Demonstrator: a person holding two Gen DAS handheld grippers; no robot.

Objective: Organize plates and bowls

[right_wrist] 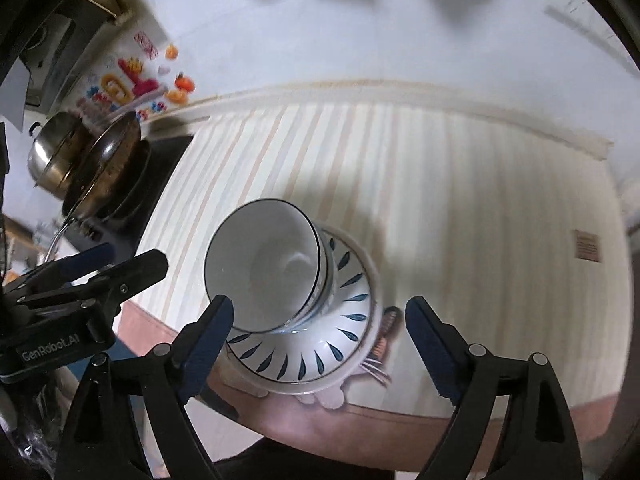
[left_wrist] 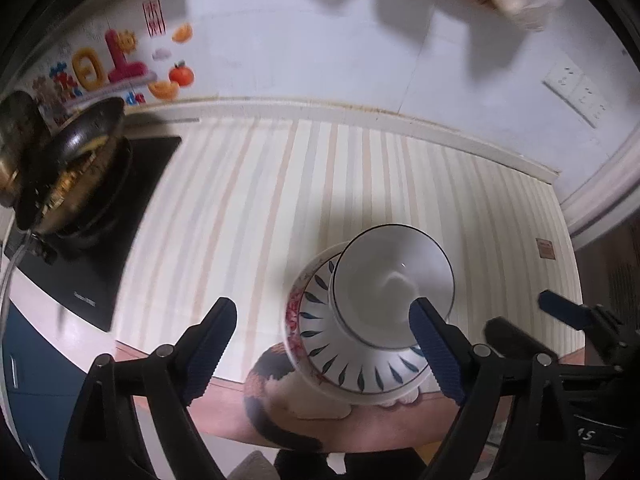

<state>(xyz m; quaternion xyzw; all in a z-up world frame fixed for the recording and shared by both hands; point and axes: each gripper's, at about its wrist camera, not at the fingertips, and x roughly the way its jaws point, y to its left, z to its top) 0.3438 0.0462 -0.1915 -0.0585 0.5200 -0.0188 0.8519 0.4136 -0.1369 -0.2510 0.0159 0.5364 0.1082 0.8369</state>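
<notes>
The striped counter (left_wrist: 328, 184) spans both views, with a black hob (left_wrist: 120, 216) at its left end carrying a wok (left_wrist: 80, 168) and a steel pot (right_wrist: 56, 156). Near the front edge sits a stack: a floral plate (left_wrist: 294, 312) at the bottom, a leaf-pattern bowl (right_wrist: 320, 344) on it, and a white bowl (right_wrist: 268, 268) nested on top. A cat-shaped mat (left_wrist: 276, 392) shows under the stack. The left gripper (left_wrist: 324, 344) hangs over the stack with jaws wide apart, holding nothing. The right gripper (right_wrist: 320, 340) is likewise spread and empty, the stack between its fingers
</notes>
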